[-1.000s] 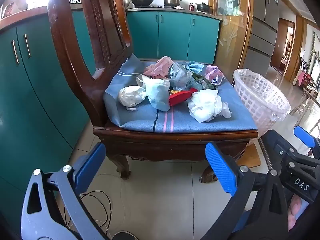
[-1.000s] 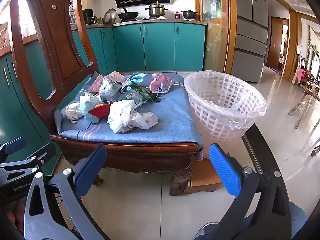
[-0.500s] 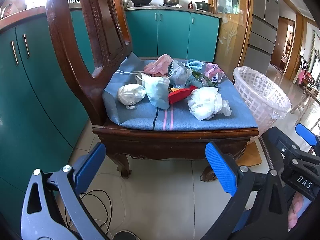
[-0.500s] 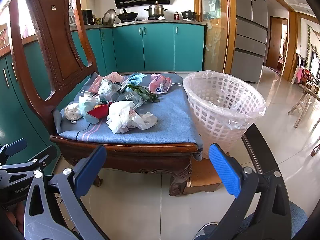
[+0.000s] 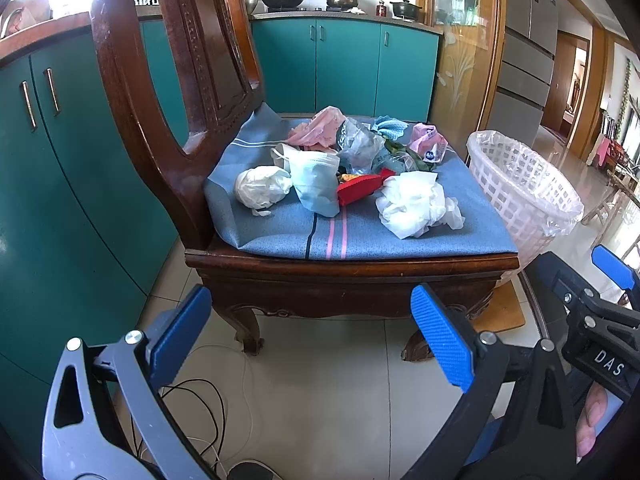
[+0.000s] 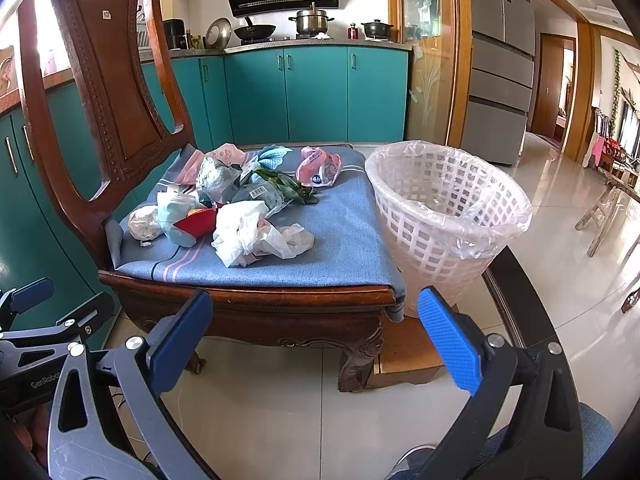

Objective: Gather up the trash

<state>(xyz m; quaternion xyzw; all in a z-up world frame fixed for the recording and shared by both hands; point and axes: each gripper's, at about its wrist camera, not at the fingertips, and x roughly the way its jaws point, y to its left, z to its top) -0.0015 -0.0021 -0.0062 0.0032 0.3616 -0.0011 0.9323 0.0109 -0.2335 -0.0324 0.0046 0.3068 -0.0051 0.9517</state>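
A heap of trash lies on the blue cushion (image 5: 280, 232) (image 6: 344, 236) of a wooden chair: crumpled white plastic (image 5: 414, 204) (image 6: 256, 232), a white wad (image 5: 260, 186) (image 6: 144, 222), a pale blue face mask (image 5: 316, 184), a red wrapper (image 5: 360, 190) (image 6: 198, 222), a pink bag (image 5: 430, 144) (image 6: 318, 166). A white lattice basket (image 5: 524, 188) (image 6: 444, 216) lined with clear plastic stands right of the chair. My left gripper (image 5: 310, 334) is open, low in front of the seat. My right gripper (image 6: 312, 334) is open too, also short of the seat's front edge.
The chair's tall carved back (image 5: 132, 92) (image 6: 104, 92) rises on the left. Teal cabinets (image 5: 48, 184) (image 6: 312, 92) run behind and to the left. Cables (image 5: 192, 412) lie on the tiled floor. A cardboard piece (image 6: 404, 352) sits under the basket.
Both grippers have edged slightly closer to the chair; the view shifted a little. Nothing on the seat has moved.
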